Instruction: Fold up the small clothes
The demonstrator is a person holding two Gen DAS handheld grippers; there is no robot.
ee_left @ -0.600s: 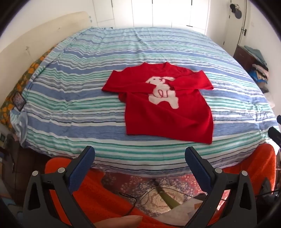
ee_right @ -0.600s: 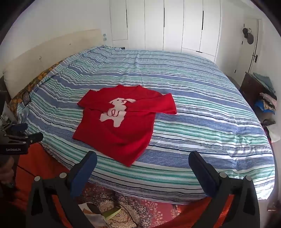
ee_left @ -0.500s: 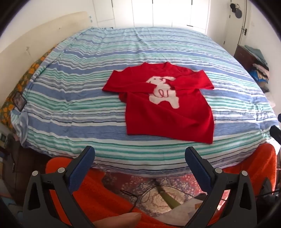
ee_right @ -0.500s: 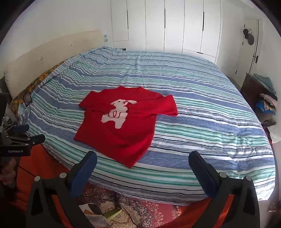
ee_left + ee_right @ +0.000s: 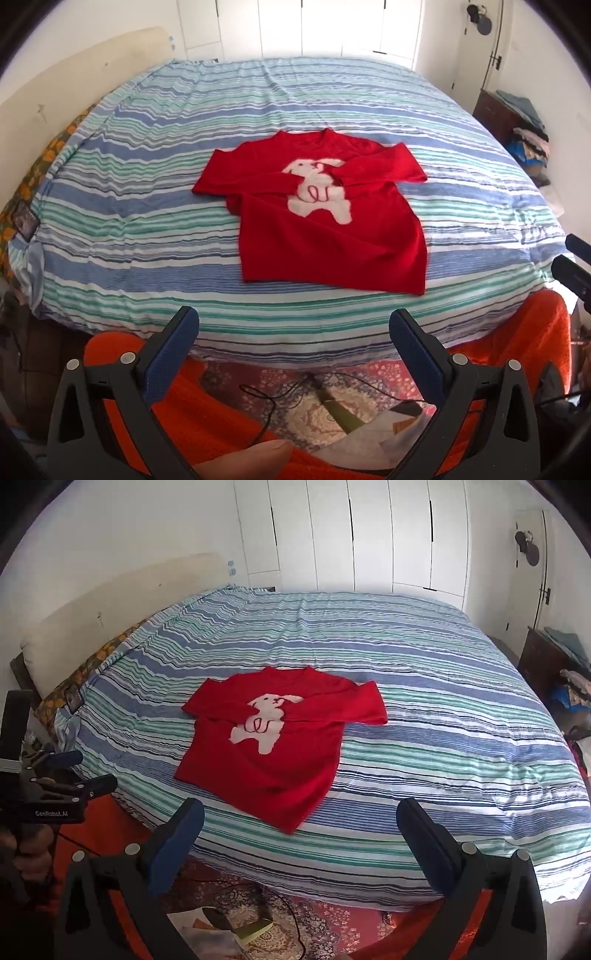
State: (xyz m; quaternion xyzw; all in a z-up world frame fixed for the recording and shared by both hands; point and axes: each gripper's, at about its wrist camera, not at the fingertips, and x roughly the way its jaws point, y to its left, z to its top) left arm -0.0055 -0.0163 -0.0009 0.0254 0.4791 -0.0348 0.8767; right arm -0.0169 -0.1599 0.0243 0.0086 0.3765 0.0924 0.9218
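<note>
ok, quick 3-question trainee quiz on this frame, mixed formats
1. True or false: both sleeves of the sweater are folded across its chest.
2. The left gripper and right gripper are: A) both open, empty; B) both shut on cloth; C) one holds a sleeve.
3. Fill in: the sweater lies on a striped ___.

Key: 1 true; 2 A; 3 bed.

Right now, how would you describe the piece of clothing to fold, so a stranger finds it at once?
Look at the big bed with the striped cover. On its near half lies a red sweater, sleeves folded across the chest. Only it is red with a white animal on the front.
</note>
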